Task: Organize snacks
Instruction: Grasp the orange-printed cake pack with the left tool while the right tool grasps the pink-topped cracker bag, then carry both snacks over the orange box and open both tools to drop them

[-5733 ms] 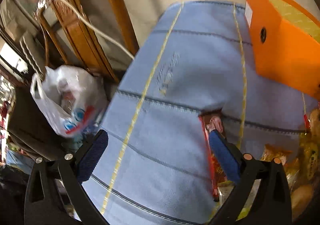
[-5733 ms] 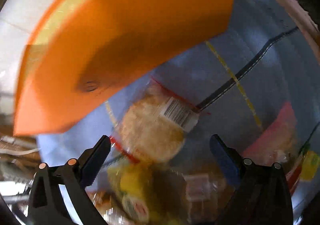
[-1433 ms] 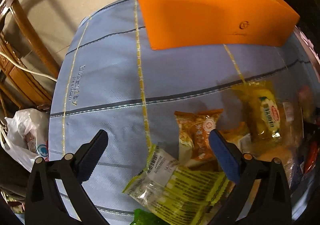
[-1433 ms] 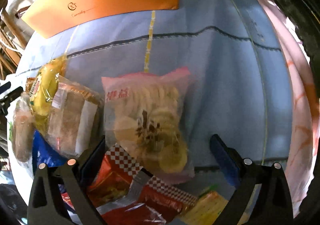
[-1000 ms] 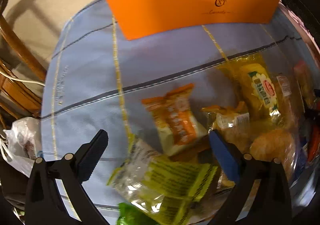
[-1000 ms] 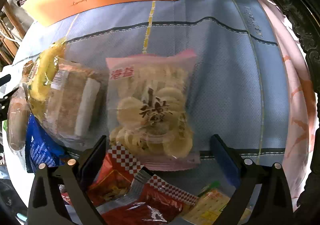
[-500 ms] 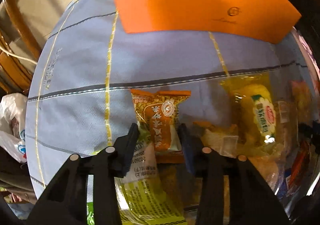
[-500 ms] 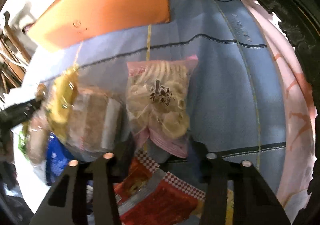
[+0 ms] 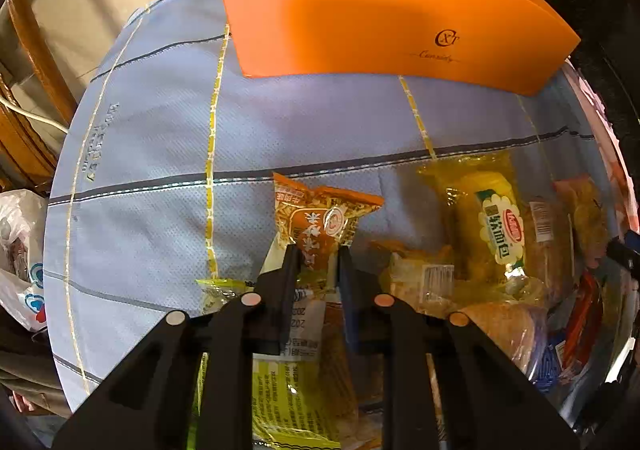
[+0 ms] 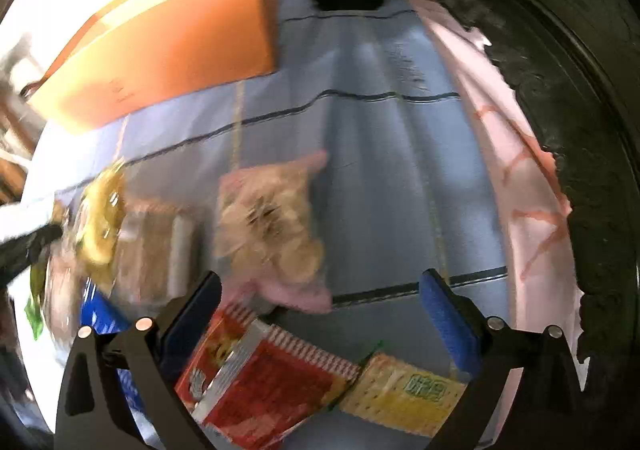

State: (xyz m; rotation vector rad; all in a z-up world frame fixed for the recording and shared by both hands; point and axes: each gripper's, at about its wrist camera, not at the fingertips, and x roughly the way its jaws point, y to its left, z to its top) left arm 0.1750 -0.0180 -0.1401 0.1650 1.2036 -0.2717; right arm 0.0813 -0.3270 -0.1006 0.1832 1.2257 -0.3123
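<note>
Left wrist view: the left gripper [image 9: 316, 250] points steeply down at a surface [image 9: 152, 153] covered by a blue cloth with yellow and dark stripes. Its jaws have just been closing and now pinch the near end of an orange snack packet [image 9: 320, 217]. The packet's long axis runs straight away from the gripper toward the far edge, so most of it sticks out beyond the fingertips. An orange cardboard box [image 9: 380, 9] stands at the far edge of the surface, directly ahead along that same line. That looks like the place the snacks are meant to go. To the right of the packet lies a yellow-wrapped soft bread [image 9: 488, 217], with more clear-wrapped snacks toward the right edge. A yellow-green packet [image 9: 280, 390] lies under the gripper at the near edge.

Right wrist view, blurred: the right gripper [image 10: 320, 298] has just been opening again and stands wide, holding nothing. A pink bag of round rice crackers [image 10: 272, 226] lies on the blue cloth just beyond and between the fingertips, its long axis pointing away toward the far edge. A red packet [image 10: 272, 374] and a yellow cracker packet [image 10: 404, 390] lie at the near edge, below the jaws. The orange box sits at the far left corner. The left gripper is the one with a snack in hand, and so appears readier to deliver.
</note>
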